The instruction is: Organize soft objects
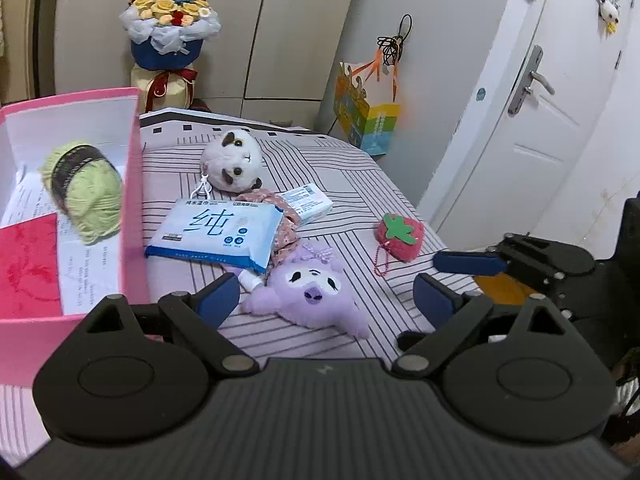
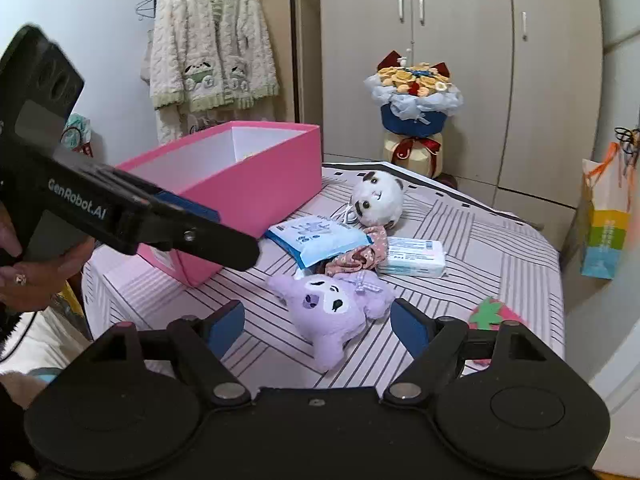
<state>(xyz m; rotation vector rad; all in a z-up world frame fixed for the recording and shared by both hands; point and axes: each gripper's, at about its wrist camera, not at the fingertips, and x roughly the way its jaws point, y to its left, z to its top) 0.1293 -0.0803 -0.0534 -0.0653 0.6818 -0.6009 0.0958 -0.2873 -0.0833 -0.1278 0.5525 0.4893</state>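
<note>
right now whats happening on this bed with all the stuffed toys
A person is sorting soft things into a pink box, holding a gripper in each hand. Both the left gripper and the right gripper are open and empty, aimed at the purple plush lying on the striped bedspread. A skein of green yarn is already in the box. The white plush, the strawberry plush and the wipes pack still lie on the bed.
</note>
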